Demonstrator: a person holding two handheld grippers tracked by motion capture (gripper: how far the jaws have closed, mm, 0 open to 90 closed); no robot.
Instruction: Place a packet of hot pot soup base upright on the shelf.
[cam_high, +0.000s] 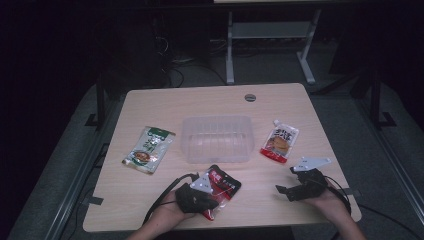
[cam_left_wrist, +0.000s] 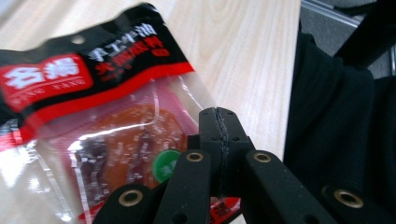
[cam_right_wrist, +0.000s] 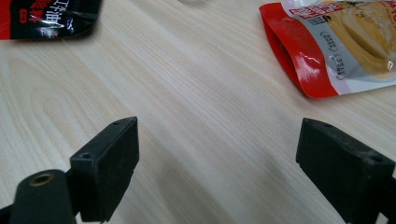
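Gripping a black-red snack packet (cam_left_wrist: 93, 116) lettered "MING YANG", left tongs (cam_left_wrist: 219, 135) clench; right tongs (cam_right_wrist: 217, 158) gape.

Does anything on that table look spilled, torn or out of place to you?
Nothing stands out. The clear plastic tub sits upright mid-table, the green-and-white packet and the red-and-white spouted pouch lie flat and intact, and the black-and-red snack packet is simply pinched at one edge by the left tool.

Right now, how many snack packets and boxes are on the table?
Snack packets: 3, a black-and-red packet held by the left hand-held gripper, a green packet and a red-and-white packet
Clear plastic boxes: 1
Total: 4
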